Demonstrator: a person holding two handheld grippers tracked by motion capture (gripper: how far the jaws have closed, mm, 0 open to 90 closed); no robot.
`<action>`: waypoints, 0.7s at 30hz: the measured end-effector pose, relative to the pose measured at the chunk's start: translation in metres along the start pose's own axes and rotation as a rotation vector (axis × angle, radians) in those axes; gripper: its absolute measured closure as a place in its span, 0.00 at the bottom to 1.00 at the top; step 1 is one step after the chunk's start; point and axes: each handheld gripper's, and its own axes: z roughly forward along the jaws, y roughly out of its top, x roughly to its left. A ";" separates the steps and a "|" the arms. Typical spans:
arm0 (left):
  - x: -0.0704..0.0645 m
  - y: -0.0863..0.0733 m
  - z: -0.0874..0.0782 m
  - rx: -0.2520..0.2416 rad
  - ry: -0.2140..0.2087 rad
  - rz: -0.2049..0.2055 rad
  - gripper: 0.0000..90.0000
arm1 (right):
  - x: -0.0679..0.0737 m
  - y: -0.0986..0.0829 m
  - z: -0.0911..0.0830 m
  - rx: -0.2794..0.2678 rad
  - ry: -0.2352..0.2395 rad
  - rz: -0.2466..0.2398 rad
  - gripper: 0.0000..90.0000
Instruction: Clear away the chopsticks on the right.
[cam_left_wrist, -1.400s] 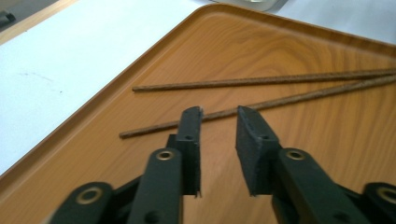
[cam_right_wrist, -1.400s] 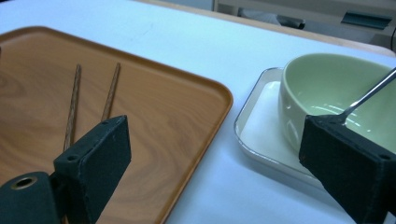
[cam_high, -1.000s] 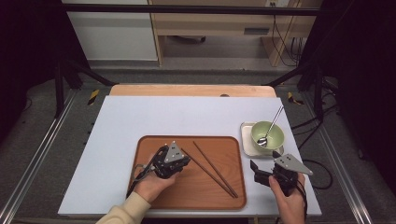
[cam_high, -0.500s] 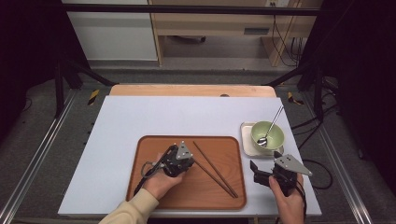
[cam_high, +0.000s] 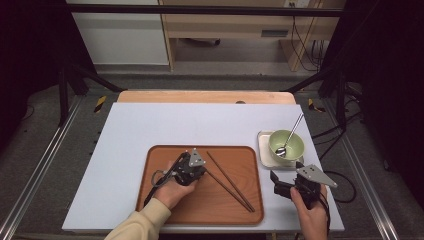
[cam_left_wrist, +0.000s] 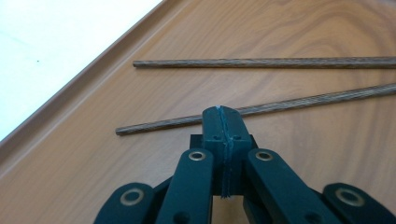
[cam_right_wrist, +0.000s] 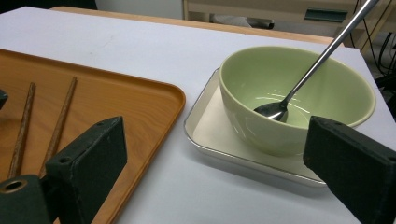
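Chopsticks (cam_high: 231, 181) lie side by side on the wooden tray (cam_high: 155, 164), running from its upper middle down toward its lower right corner; we see them as two dark sticks in the left gripper view (cam_left_wrist: 261, 63), almost parallel and a little apart; our left tool (cam_high: 199, 170) sits over the tray with its jaws pressed together, tips just beside the nearer chopstick and gripping nothing that we can see; our left hand (cam_high: 172, 190) holds it from below; our right tool (cam_high: 280, 181) hovers over the white tabletop (cam_high: 150, 125) just right of the tray, jaws spread wide and holding nothing; beyond it a green bowl (cam_right_wrist: 299, 93) stands on a small white dish (cam_right_wrist: 205, 133), with a metal spoon (cam_right_wrist: 317, 60) leaning inside the bowl.
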 end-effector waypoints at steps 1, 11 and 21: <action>0.000 0.000 0.001 0.002 -0.003 -0.006 1.00 | 0.000 0.000 0.000 0.002 0.002 -0.005 0.07; 0.002 -0.004 0.003 0.010 -0.010 -0.031 1.00 | 0.000 -0.001 0.001 0.008 0.008 0.005 0.08; 0.001 -0.001 0.015 0.006 0.001 -0.016 1.00 | 0.001 -0.001 0.002 0.016 0.017 0.011 0.08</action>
